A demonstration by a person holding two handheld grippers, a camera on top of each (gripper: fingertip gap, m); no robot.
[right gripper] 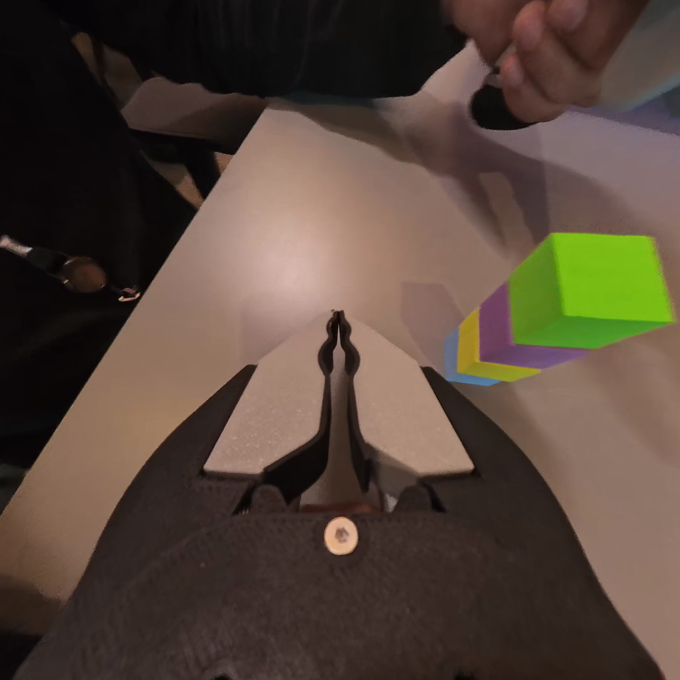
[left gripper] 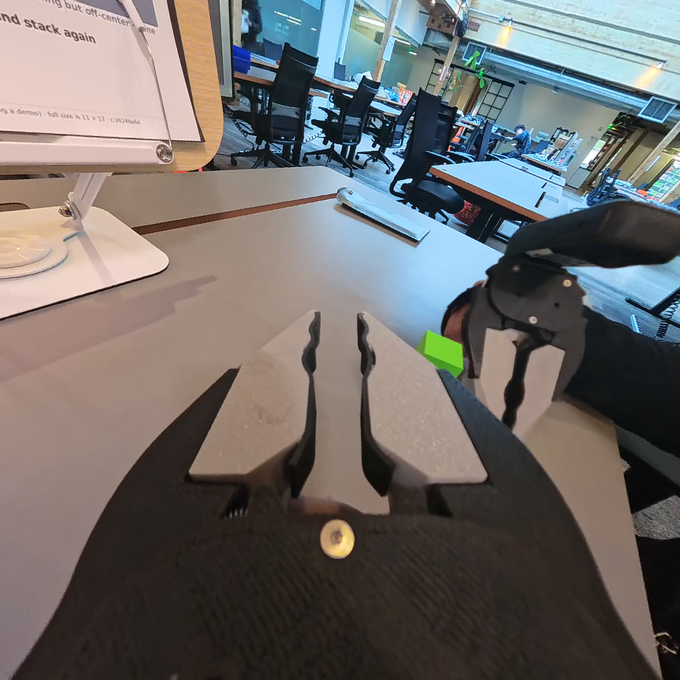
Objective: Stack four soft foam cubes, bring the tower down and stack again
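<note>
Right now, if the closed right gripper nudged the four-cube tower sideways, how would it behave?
Likely topples easily: the tower is four cubes tall on one cube's footprint, slightly staggered. The green cube on top would probably slide off first. Being foam, the cubes should fall lightly onto the table.

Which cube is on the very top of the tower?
The green cube sits on top, above the purple cube, yellow cube and blue cube at the bottom.

Matt foam cubes [right gripper: 588,290] on smooth grey table [right gripper: 312,220] (faint sheen); textured black plastic gripper [right gripper: 337,316]
</note>
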